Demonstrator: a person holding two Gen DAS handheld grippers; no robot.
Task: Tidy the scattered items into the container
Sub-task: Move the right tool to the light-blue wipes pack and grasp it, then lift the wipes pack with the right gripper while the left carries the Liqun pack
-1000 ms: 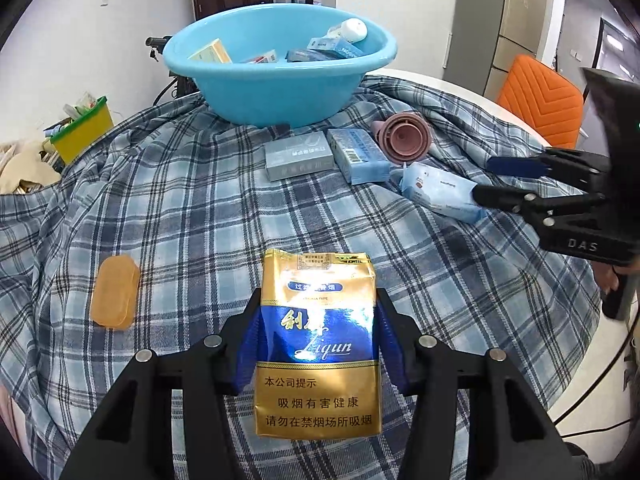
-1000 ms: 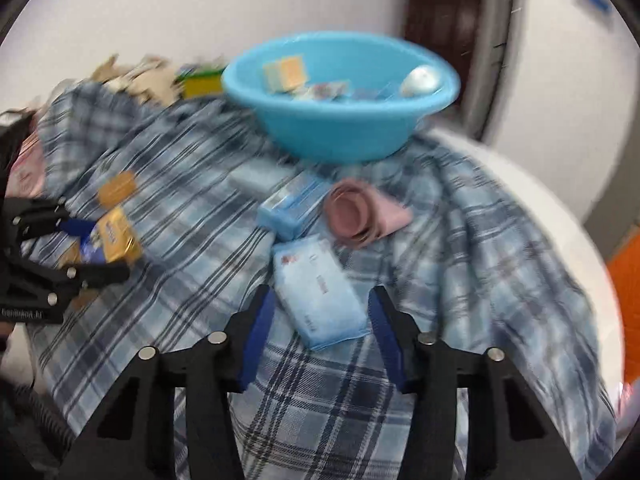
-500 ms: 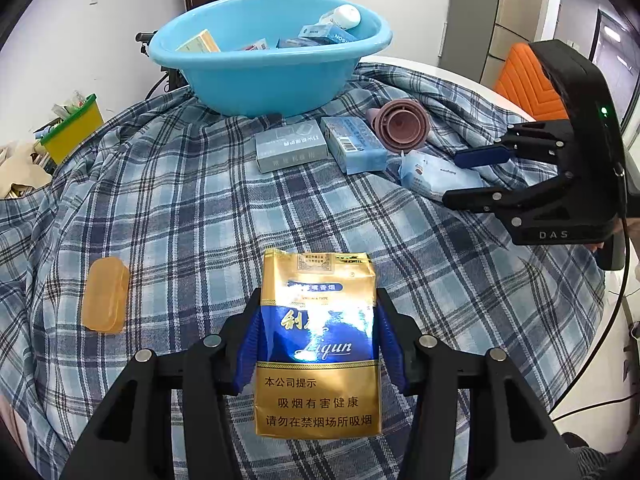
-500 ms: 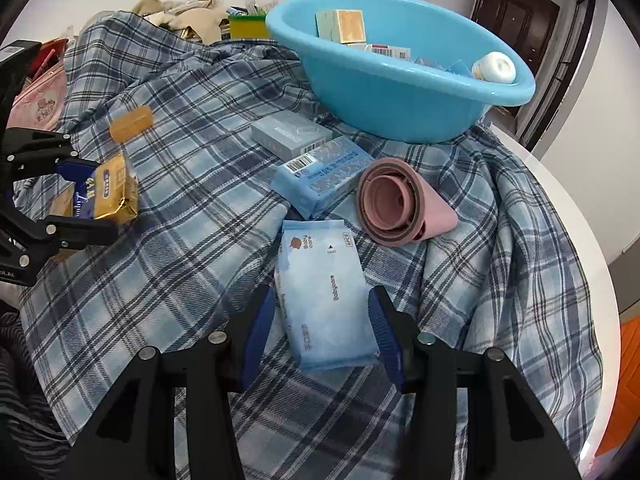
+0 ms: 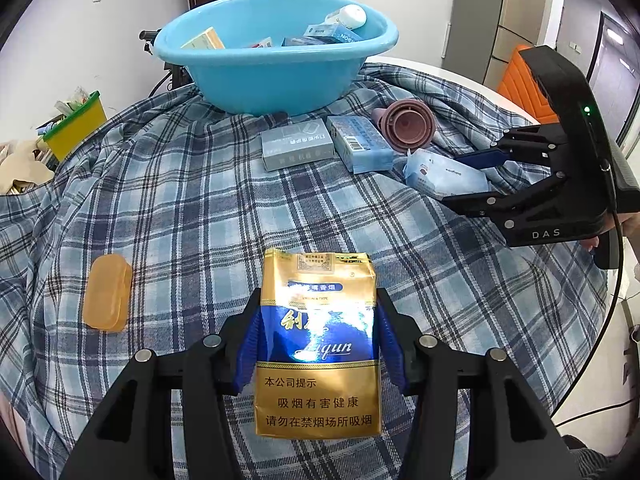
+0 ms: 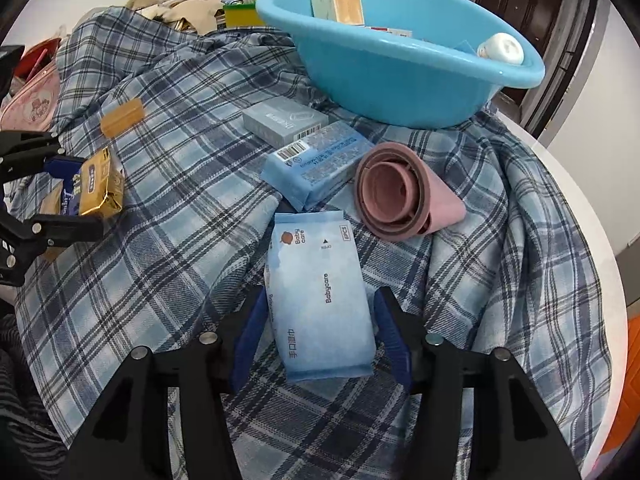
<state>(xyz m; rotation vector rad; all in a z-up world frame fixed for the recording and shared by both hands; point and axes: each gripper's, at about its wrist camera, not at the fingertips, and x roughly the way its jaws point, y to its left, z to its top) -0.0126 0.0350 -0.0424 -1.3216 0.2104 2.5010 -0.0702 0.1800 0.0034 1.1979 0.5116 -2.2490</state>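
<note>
Both wrist cams close over table, angled down; each faces blue basin [image 5: 276,68] [image 6: 400,76], shared.

Gold-blue cigarette pack [image 5: 316,344] gripped, wipes pack [image 6: 320,300] flat, blue basin [image 6: 400,76] part-filled

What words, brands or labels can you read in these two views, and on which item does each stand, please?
"Liqun" and "吸烟有害健康": gold and blue cigarette pack in the left gripper.
"Babycare", "手口湿巾": pale blue wipes pouch between the right gripper's open jaws.
"DAS": right gripper's black body.
Grey carton, blue barcoded packet: print too small.
</note>
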